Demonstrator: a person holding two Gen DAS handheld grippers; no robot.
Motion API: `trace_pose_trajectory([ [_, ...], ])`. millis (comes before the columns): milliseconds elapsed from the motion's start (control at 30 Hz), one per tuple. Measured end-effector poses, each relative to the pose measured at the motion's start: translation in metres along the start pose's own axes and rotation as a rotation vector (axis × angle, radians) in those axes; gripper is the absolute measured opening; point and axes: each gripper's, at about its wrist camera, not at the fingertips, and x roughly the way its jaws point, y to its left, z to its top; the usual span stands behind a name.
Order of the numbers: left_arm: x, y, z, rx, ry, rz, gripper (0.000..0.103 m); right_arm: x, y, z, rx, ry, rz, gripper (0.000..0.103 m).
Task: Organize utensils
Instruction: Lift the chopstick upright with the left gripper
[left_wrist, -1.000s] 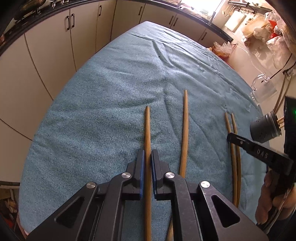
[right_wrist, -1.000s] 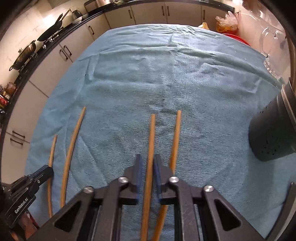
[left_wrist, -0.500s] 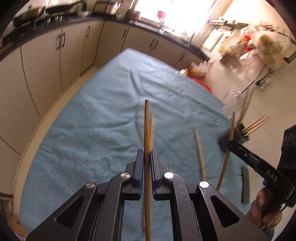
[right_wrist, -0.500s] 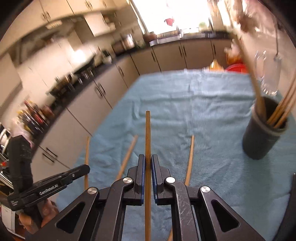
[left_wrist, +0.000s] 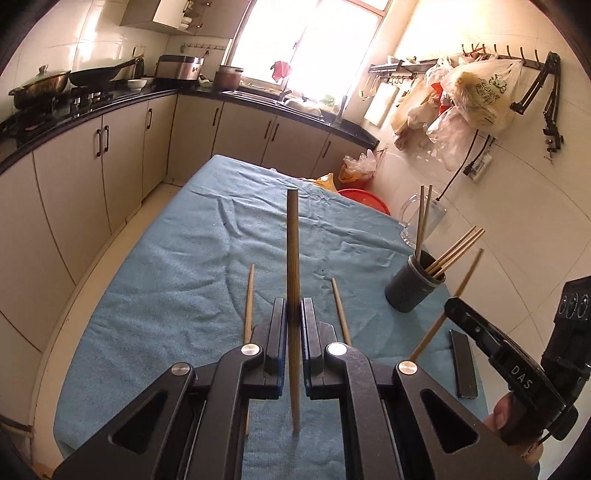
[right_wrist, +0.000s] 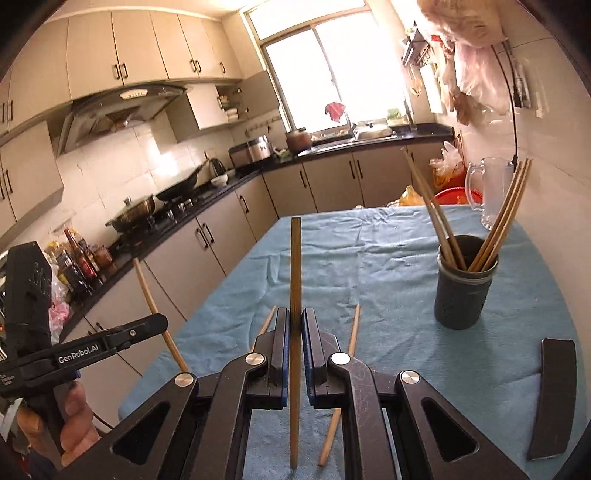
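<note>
Chopsticks of pale wood, one per hand. Left chopstick (left_wrist: 291, 240) clamped tight in the left hand-held gripper (left_wrist: 293, 314); right chopstick (right_wrist: 295, 266) clamped the same way in the right hand-held gripper (right_wrist: 294, 325). Both gripped low on the shaft, with the long end reaching forward past the jaws.

A second ago, flat on the blue terry cloth (left_wrist: 177, 280) covering the tabletop, with the jaws already closed on them. Now raised clear of it and tipped up, with the kitchen cabinets and window in sight instead of cloth alone. Pick-up done, then, on both sides at once.

Ahead and to the right: dark grey cylindrical holder (right_wrist: 463, 299), upright on the cloth, several chopsticks already leaning inside. Well apart from either held stick, so carrying and dropping in not yet done.

Left lying on the cloth: two loose chopsticks (left_wrist: 249, 302) (left_wrist: 340, 310), parallel, one either side of the left jaws. Probably next in line after this pair. Worth minding: long free ends liable to knock the sticks already in the holder on the way in.
</note>
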Motion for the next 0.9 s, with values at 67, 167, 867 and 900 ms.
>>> trace_pose_trajectory([
  [67,-0.002,-0.001,-0.001,0.002,0.0,0.002,0.007,-0.005,-0.002,0.0,0.005,-0.014,-0.008,0.007],
  [167,-0.002,-0.005,-0.001,0.008,0.002,0.002,0.007,-0.011,-0.006,0.0,0.015,-0.029,-0.008,0.007],
  [867,-0.004,-0.036,-0.003,0.084,-0.021,0.015,0.007,-0.028,-0.03,0.002,0.073,-0.075,-0.025,0.007],
  [900,-0.004,-0.037,-0.003,0.087,-0.02,0.015,0.007,-0.029,-0.032,0.002,0.077,-0.075,-0.027,0.007],
])
